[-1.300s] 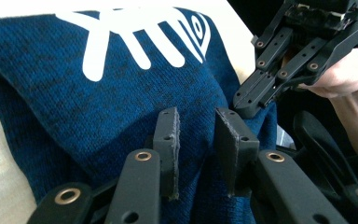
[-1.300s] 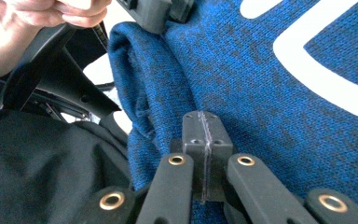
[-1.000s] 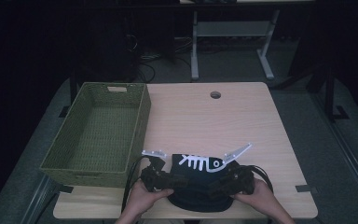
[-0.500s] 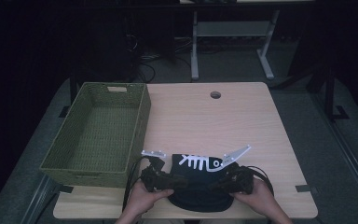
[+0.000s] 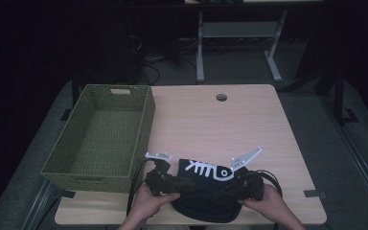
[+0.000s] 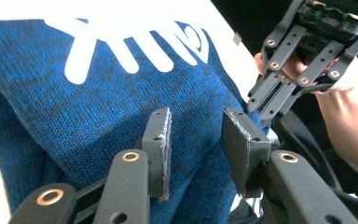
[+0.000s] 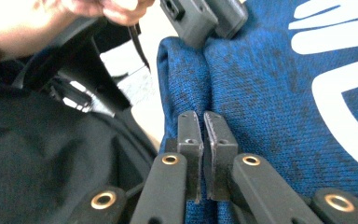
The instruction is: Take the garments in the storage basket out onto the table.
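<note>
The tabletop (image 5: 249, 120) is mostly bare wood, with a green woven basket (image 5: 100, 136) sitting on its left side, open and with nothing in it. Near the front edge, right in front of the person, lies a dark blue knit garment (image 5: 206, 199) with a white fishbone print, bunched into a lump that runs left to right between the two hands.

The left gripper (image 6: 198, 140) comes in at the garment's left end. Its fingers (image 6: 161, 144) stand partly apart with a ridge of knit bulging up between them, but whether the pads actually press on it, hard to tell. The right gripper (image 7: 202, 154) is at the right end, fingers clenched nearly together on a fold at the cloth's edge, and they've just been closing.

So the cloth sits between both hands, each about equally near its own end. The basket lies off to the left, nearer the left hand.

The high view gives the basket and layout; the gripper views show the blue color and knit texture that look nearly black from above.
</note>
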`<state>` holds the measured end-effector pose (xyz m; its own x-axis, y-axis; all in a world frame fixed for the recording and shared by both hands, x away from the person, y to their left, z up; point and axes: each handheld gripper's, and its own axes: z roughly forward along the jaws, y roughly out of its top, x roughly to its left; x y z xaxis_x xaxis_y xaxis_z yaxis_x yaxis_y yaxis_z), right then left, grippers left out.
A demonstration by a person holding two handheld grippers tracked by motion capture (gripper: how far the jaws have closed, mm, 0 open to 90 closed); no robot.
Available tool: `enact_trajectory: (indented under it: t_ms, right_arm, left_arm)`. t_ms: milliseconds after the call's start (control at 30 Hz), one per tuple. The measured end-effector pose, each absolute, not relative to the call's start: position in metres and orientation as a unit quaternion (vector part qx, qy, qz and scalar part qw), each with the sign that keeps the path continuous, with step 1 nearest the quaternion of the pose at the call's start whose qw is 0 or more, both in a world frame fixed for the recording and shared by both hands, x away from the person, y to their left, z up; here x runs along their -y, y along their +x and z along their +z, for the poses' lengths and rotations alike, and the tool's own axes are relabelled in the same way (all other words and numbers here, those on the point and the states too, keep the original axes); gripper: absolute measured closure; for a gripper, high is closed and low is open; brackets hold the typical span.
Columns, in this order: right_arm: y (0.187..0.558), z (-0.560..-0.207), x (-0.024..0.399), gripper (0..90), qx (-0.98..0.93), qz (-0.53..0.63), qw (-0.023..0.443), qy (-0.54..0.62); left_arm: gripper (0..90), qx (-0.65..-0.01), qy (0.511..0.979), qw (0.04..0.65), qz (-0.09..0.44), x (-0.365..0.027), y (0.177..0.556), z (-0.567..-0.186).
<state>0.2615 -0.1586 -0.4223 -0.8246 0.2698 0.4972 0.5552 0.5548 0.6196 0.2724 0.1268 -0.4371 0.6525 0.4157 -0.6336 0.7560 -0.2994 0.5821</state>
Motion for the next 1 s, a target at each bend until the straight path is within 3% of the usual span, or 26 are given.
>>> enact_trajectory:
  t_ms: [100,233,567,1000]
  right_arm:
    - [0.262,-0.440,0.154,82.5,0.871,-0.380,0.200,-0.240]
    - [0.264,-0.448,0.159,68.0,0.859,-0.392,0.211,-0.253]
    - [0.273,-0.461,0.174,73.9,0.863,-0.367,0.159,-0.309]
    - [0.317,-0.460,0.189,74.9,0.854,-0.365,0.113,-0.352]
  left_arm:
    - [64.3,-0.379,0.796,0.432,-0.190,-0.123,0.269,-0.448]
    - [66.7,-0.378,0.809,0.410,-0.188,-0.122,0.266,-0.458]
    - [67.6,-0.370,0.821,0.402,-0.168,-0.119,0.262,-0.459]
    - [67.5,-0.385,0.808,0.420,-0.148,-0.103,0.280,-0.462]
